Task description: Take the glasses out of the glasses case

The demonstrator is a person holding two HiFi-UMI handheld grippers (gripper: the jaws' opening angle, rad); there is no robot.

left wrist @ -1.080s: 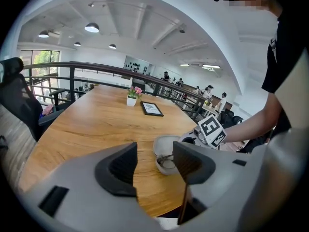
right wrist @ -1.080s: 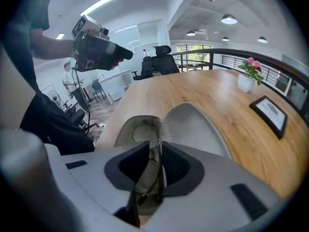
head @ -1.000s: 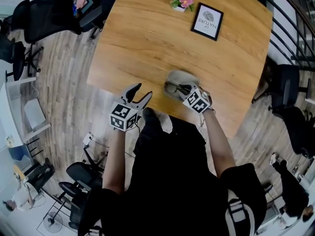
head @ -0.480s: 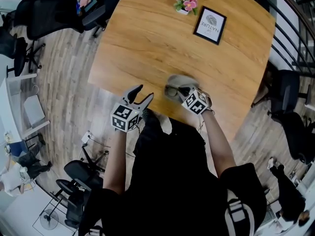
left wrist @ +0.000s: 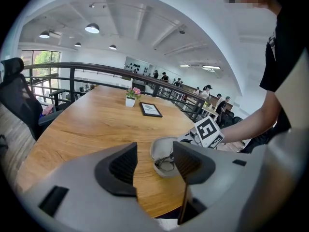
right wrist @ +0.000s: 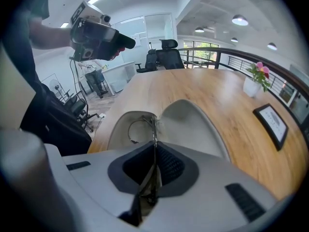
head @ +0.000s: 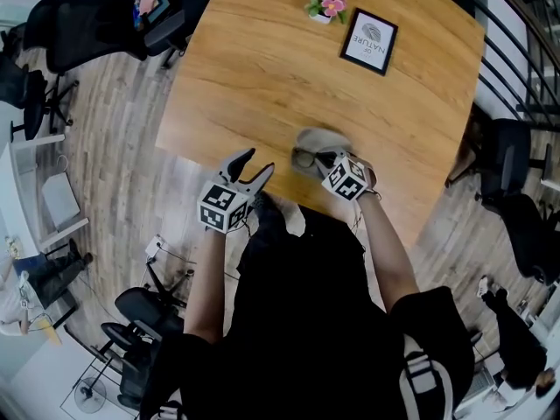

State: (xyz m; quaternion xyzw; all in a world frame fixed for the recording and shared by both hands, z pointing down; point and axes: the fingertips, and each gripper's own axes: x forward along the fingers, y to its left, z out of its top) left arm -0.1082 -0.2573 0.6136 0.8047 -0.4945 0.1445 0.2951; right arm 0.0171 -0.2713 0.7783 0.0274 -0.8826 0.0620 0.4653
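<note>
Jaws just closing, the right gripper (right wrist: 154, 148) pinches thin dark-rimmed glasses (head: 305, 157), mostly hidden behind it, inside the open grey oval case (right wrist: 193, 122); the left gripper (left wrist: 154, 153) gapes empty.

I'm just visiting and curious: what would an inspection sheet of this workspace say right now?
surface: wooden table.
job's things: grey glasses case lies open near the front edge, glasses inside.
clutter: flower pot, framed picture at the far end.
grippers: left tongs open, empty, off the table edge; right tongs have just been closing, now shut on glasses.
cables: thin lead by right wrist.
surroundings: office chairs, railing, plank floor.
</note>
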